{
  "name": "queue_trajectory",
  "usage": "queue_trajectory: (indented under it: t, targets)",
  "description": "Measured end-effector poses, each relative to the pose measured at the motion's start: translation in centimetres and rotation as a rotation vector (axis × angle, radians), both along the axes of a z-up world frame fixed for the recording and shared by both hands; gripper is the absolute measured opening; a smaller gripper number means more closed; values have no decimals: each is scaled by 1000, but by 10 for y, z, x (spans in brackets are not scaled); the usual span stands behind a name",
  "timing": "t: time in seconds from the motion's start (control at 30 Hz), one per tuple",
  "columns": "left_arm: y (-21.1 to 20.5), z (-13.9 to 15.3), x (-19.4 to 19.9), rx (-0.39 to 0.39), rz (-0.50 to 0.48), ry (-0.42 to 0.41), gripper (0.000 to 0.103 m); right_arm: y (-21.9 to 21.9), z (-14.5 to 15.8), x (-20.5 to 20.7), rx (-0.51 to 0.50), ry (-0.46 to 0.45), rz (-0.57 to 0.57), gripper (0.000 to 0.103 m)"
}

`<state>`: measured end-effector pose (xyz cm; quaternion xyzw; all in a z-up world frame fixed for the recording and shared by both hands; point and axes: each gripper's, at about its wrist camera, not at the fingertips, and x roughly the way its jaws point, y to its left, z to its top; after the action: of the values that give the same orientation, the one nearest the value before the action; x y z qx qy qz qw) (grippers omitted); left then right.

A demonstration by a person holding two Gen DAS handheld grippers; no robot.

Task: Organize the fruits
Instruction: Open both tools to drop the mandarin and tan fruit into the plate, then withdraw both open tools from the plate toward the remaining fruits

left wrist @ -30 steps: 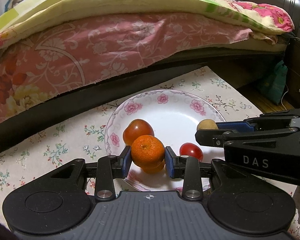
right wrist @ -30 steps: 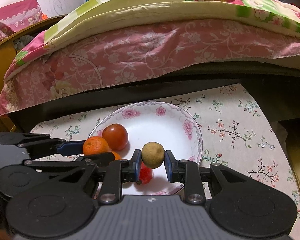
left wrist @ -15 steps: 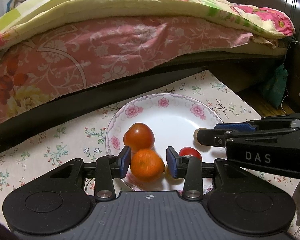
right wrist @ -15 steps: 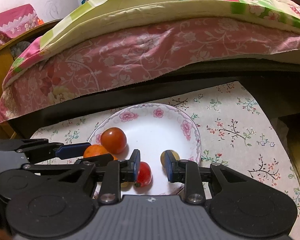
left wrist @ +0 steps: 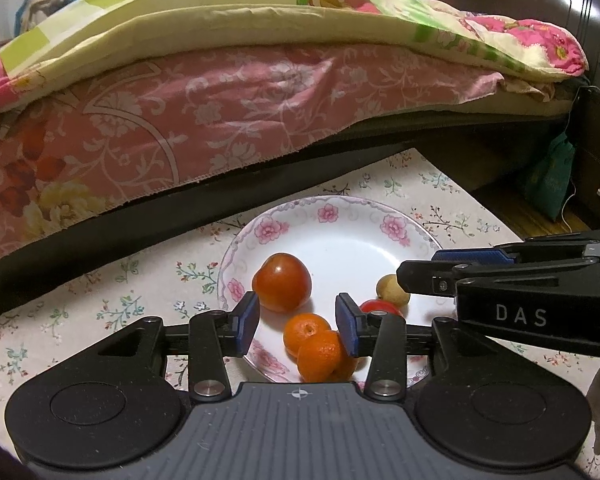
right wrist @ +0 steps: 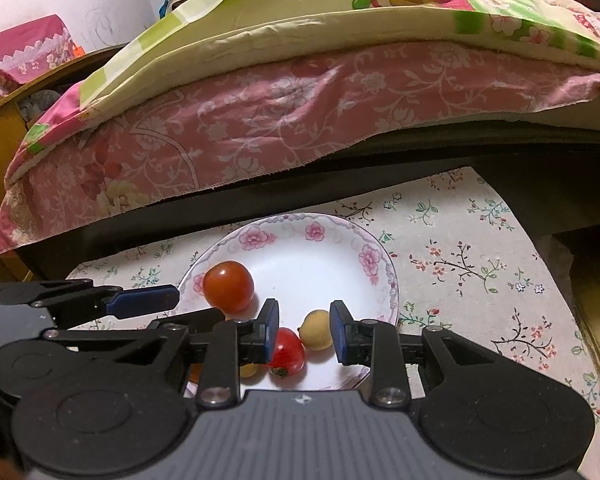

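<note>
- Looking along our left hand-held gripper, we found its jaws spread wide and holding nothing; the mandarin gripped a second before now lay on the plate, stacked against a second mandarin at the near rim.
- Our right hand-held gripper had likewise parted its jaws and let go of the small tan fruit, which sat on the plate between its fingers, just beside a small red tomato.
- We judged both drops finished, so the gathering looked almost done.
- Farther in, the plate also carried a large tomato near its left rim; its far half was bare.
- Beyond the plate, the floral cloth on the table carried no loose fruit that we could see, and the bed rose behind it.
</note>
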<state>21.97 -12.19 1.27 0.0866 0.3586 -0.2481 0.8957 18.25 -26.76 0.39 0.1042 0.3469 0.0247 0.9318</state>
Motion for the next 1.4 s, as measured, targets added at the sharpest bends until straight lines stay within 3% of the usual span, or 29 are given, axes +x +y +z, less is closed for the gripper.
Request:
queue_trajectory:
  t: [0.67,1.4]
  targets:
    - [28,13,-41,42,-2,-9,58,28,14,-40,-23,-4,81,34]
    - [52,-2,-92,65,-43,78,60,47,-11,-79,-28,121,127,34]
